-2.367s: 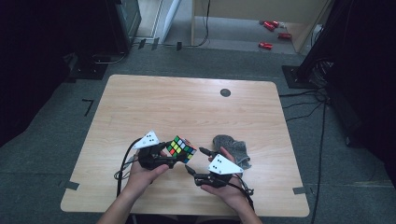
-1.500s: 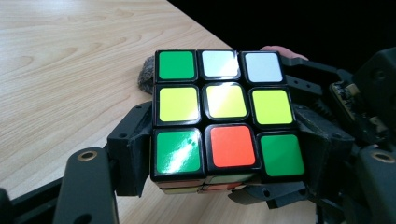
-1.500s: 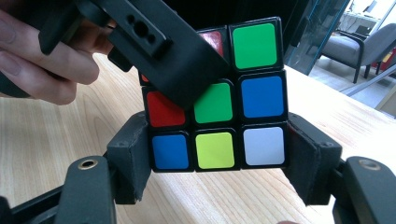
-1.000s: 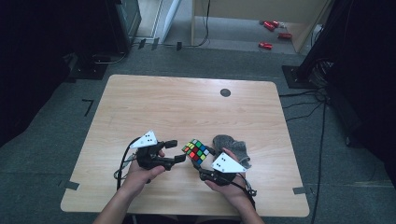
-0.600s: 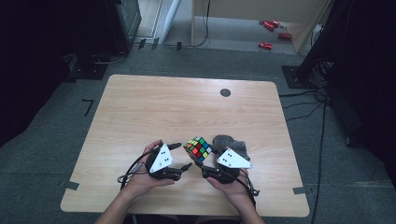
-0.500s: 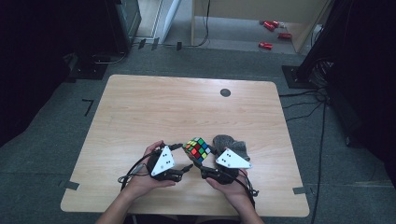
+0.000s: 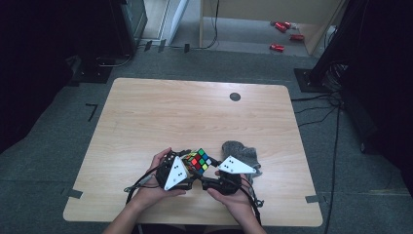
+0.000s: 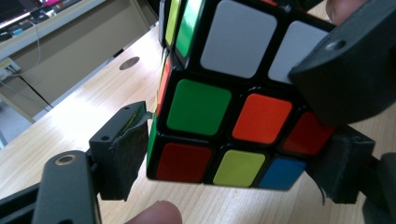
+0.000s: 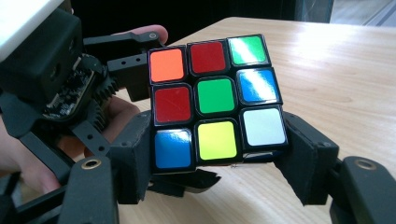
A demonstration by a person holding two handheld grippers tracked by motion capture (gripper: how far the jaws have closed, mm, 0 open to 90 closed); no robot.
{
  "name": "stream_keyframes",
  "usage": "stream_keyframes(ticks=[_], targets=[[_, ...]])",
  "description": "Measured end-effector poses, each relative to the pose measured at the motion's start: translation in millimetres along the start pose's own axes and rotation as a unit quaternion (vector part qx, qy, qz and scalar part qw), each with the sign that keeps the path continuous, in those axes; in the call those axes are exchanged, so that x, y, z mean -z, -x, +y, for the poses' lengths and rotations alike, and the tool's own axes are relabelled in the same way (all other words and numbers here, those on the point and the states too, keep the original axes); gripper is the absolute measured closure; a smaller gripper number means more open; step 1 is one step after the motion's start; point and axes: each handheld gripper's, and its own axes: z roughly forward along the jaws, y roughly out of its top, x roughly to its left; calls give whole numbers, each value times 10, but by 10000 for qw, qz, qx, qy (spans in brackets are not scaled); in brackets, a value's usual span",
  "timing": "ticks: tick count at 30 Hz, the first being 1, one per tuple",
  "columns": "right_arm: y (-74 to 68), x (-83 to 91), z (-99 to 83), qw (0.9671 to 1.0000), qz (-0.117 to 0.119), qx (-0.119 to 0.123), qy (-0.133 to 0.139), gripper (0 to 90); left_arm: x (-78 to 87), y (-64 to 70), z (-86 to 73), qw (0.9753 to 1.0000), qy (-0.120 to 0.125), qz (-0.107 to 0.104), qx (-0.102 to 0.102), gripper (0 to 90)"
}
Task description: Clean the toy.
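So the puzzle cube (image 7: pixel 197 161) sits right between the two grippers, lifted a bit off the counter (image 7: pixel 160 117) at its near edge, roughly centre. The right gripper (image 9: pixel 218 156) is pinching the cube's bottom layer from both sides, pads flat on the side faces. The left gripper (image 8: pixel 233 154) comes in from the left side of the scene, and in its own view its jaws bracket the lower layer too; the left pad looks like it's just touching the cube's edge, the other is tight beside the far corner. I'd call that closing on the cube, though I can't tell how firm it is.

The whole thing hinges on this: both grippers meet the cube from opposite sides, so one can hold a layer while the other twists. Looks to me like a layer turn is coming.

No containers here. A crumpled grey cloth (image 7: pixel 241 150) lies just right of the cube, behind the right gripper.
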Motion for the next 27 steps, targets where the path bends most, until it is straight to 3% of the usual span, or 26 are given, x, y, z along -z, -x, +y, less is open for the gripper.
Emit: stream_keyframes(ticks=[3,6,13,18,27], targets=[[18,0,12,9999,44,-150,4,343,3,-2,-7,10000,32,-17,65,281],[34,4,13,9998,88,-200,1,334,11,-20,-18,9996,60,-113,258,298],[40,60,76,9998,171,31,87,306,41,-75,-26,9967,91,-398,702,324],[57,55,69,9998,209,-41,33,305,36,-79,-41,9958,38,-465,790,323],[58,59,65,9993,180,-331,-38,339,25,-57,-40,9966,7,-381,725,310]])
